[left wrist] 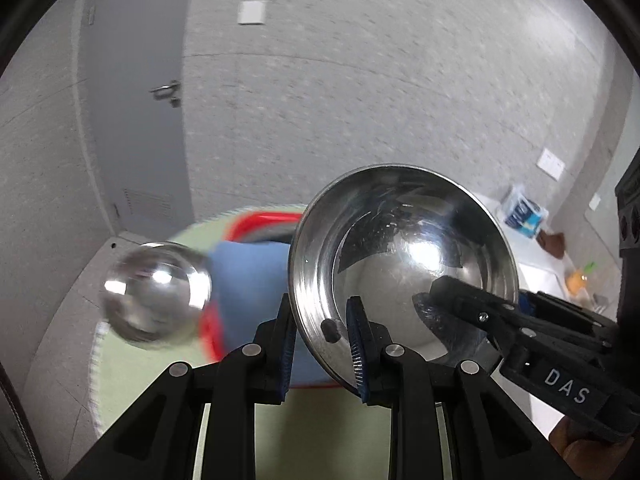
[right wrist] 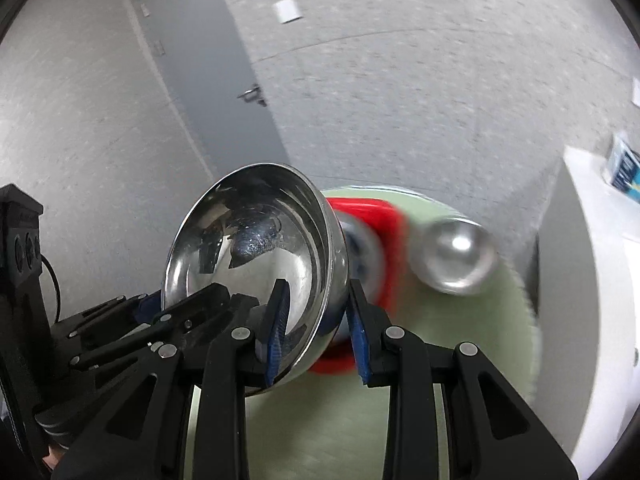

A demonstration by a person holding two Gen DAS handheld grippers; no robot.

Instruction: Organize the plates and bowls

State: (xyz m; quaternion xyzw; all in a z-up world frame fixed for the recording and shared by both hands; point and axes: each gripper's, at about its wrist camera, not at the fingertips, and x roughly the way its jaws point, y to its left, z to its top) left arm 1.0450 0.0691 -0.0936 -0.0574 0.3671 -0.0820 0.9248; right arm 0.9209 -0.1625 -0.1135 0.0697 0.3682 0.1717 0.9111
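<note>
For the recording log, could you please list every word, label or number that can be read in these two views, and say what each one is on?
"DAS": white letters on the black body of the right tongs, seen in the left wrist view.
Blue and white package on the white counter: printed, but too blurred to read.
White wall plates: no text visible.
Held steel bowl: no markings.

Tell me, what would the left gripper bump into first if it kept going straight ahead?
The steel bowl. Its rim sits between the fingers of the left gripper, so the bowl's wall would probably be hit first.
</note>
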